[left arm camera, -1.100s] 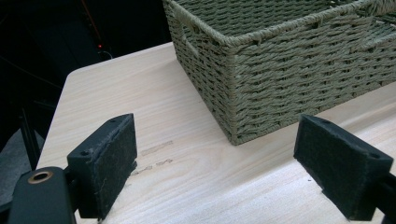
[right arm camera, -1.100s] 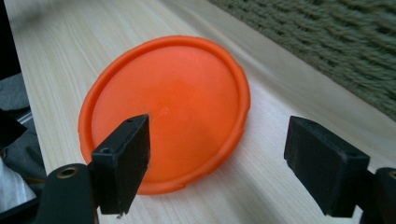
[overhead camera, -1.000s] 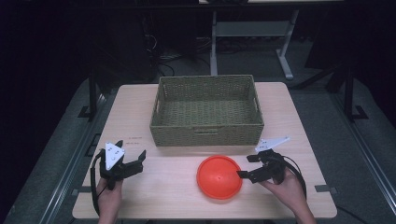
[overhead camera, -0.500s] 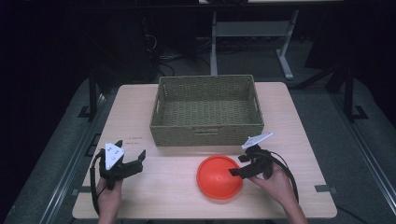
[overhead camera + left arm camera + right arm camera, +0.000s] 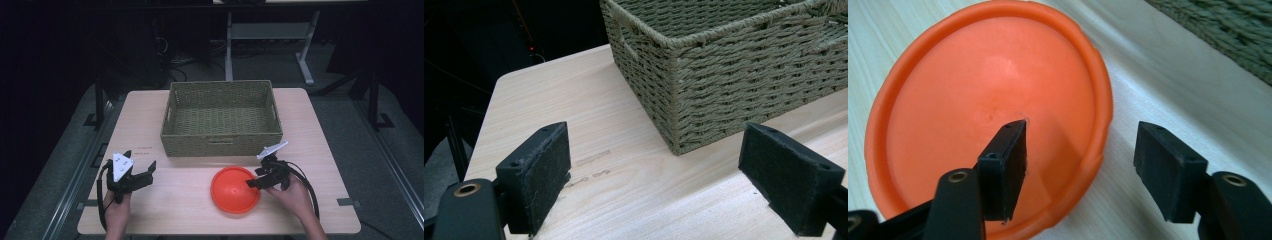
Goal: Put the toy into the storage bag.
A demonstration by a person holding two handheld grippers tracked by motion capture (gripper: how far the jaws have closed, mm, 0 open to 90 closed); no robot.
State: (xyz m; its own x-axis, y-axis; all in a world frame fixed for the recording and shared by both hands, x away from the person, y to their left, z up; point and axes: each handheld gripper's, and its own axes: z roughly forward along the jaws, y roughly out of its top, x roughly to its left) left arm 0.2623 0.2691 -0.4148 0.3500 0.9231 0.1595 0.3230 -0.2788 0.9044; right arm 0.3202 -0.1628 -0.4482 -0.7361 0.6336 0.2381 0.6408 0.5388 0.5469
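The right tool [image 5: 254, 178] straddles the near-right rim of the orange bowl [image 5: 234, 189]: in the right gripper view one jaw hangs over the bowl's inside and the other outside the rim, above bare wood. Its jaws have just been closing, with the rim between them, but the pads [image 5: 1009, 165] do not yet press on it, so no grip is made. By my reading the work is at its start: the bowl sits on the worktop [image 5: 310, 135] close to the front edge, right of centre, and the woven basket [image 5: 222, 118] behind it, toward the back edge, holds nothing. Clamping, lifting and setting the bowl into the basket all appear left to do.

The right hand [image 5: 295, 196] comes in from the front edge, its tool aimed leftward at the bowl. The left tool [image 5: 145, 172] rests near the front-left corner, jaws spread wide on nothing, pointing toward the basket's near-left corner.
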